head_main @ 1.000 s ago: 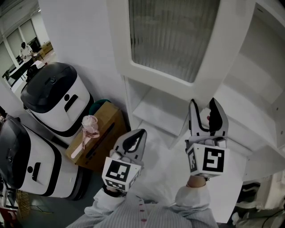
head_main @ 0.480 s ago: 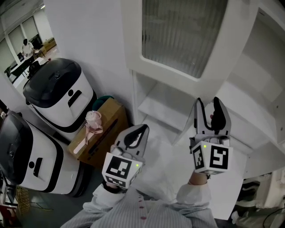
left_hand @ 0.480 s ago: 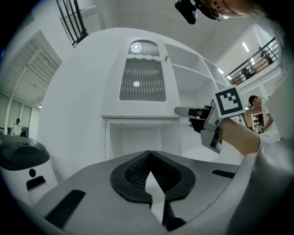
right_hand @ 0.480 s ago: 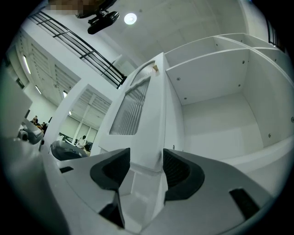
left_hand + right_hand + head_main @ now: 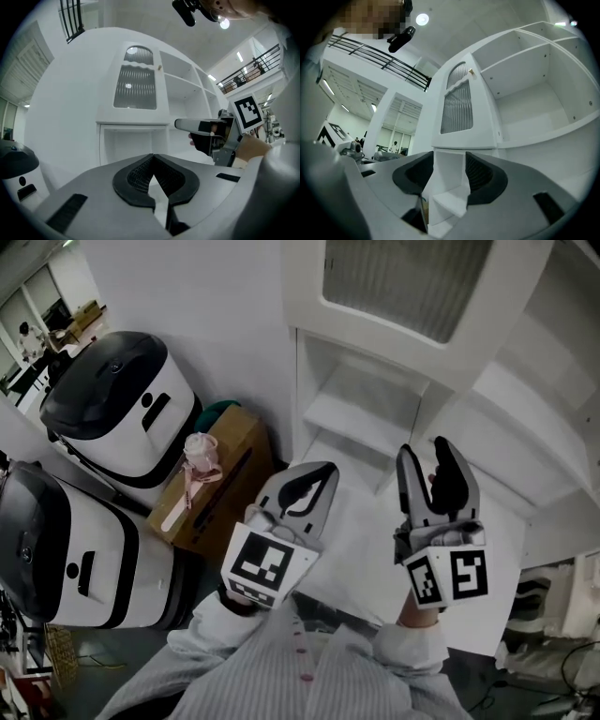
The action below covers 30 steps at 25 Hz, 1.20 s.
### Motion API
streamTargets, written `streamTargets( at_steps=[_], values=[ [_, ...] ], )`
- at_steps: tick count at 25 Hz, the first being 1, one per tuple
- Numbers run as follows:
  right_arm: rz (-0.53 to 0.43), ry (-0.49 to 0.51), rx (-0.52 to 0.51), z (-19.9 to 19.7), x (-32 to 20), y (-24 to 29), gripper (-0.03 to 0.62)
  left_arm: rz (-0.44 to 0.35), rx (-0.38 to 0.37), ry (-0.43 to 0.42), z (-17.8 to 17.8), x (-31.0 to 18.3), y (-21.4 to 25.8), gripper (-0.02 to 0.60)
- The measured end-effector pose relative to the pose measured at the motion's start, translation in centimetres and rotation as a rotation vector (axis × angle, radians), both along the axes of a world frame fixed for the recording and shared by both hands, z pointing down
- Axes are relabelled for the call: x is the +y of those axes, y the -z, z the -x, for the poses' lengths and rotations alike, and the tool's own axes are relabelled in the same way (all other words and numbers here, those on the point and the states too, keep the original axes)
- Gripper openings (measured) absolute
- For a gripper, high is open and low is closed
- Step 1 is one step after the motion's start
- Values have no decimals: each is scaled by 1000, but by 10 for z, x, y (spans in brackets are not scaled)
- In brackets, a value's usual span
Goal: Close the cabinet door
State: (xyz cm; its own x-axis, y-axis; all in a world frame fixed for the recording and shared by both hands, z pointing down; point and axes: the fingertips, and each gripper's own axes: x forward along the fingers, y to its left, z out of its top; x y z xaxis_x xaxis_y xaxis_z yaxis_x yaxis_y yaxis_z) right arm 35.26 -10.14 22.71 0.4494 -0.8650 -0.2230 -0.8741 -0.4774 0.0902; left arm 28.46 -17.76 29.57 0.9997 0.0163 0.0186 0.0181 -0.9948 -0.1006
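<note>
Nearest me, the person's striped sleeves run out of the bottom of the head view, so the hands behind the marker cubes are hidden. The left gripper has its fingers pressed together at the tips, with only a thin slit lower down between the pads. They hold nothing and touch nothing. Just to their right, the right gripper has its fingers spread well apart. The space between them is free, and they grip nothing.

Past the spread fingers stands a low open compartment of the white cabinet, with one shelf inside. Above and beyond both sets of fingers is the cabinet door, white-framed with a ribbed glass pane. It is swung out from the open shelves that lie to the right of the fingers. Neither gripper touches it, and its top is cut off in the head view.

Left of the closed fingers sits a cardboard box with a pink thing on it, too small to name. Beyond that are two white machines with black lids. The nearer one is partly cut off by the edge of the picture.
</note>
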Motion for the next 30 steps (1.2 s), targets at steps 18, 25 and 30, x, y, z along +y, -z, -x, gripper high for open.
streamTargets(
  at_steps=[18,25,30],
  values=[
    [92,56,-187,79,30,-105,41,45,38,-131,23,49,-38,11],
    [114,76,-225,73,41,-122,26,57,44,-118,19,62,-43,11],
    [131,93,-228,70,44,-126,23,50,38,-107,17,67,-46,11]
  ],
)
